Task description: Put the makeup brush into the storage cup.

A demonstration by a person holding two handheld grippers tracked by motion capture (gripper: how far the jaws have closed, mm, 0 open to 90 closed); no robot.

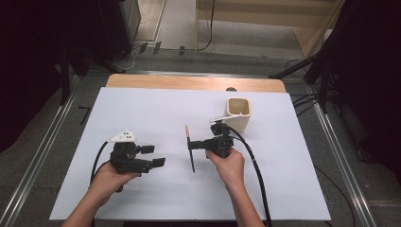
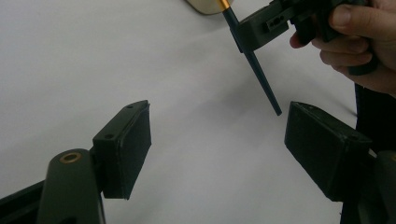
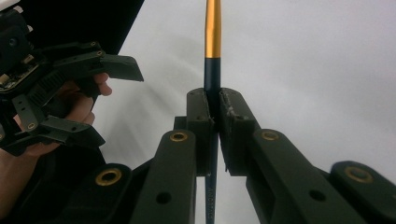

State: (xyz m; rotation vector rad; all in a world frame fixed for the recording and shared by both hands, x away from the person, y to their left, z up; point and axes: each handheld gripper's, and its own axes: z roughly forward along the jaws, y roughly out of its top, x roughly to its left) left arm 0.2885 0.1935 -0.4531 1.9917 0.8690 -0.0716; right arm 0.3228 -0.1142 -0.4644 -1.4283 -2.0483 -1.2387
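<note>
White sheeting covers the table (image 1: 142,109), with a strip of bare wood showing at its far edge and grey floor beyond. Near the far right of the sheet stands a cream cup (image 1: 238,113), upright with its mouth open to the ceiling.

Just in front of the cup, the right gripper (image 1: 191,144) is held in the person's right hand (image 1: 230,165) and points toward the left side of the table. Its jaws are clamped tight on a thin brush (image 1: 190,148), pinching the dark handle close to its middle. In the right gripper view the handle runs straight up between the two pads, and a gold band begins just above them. From above, the brush stands across the jaws, its gold end toward the far edge and its dark tip toward the person.

Well to the left, the left gripper (image 1: 153,156) sits in the left hand (image 1: 106,182). Its jaws stand wide apart with nothing between them, and they face the brush, whose dark tip hangs near the right-hand pad in the left gripper view.
</note>
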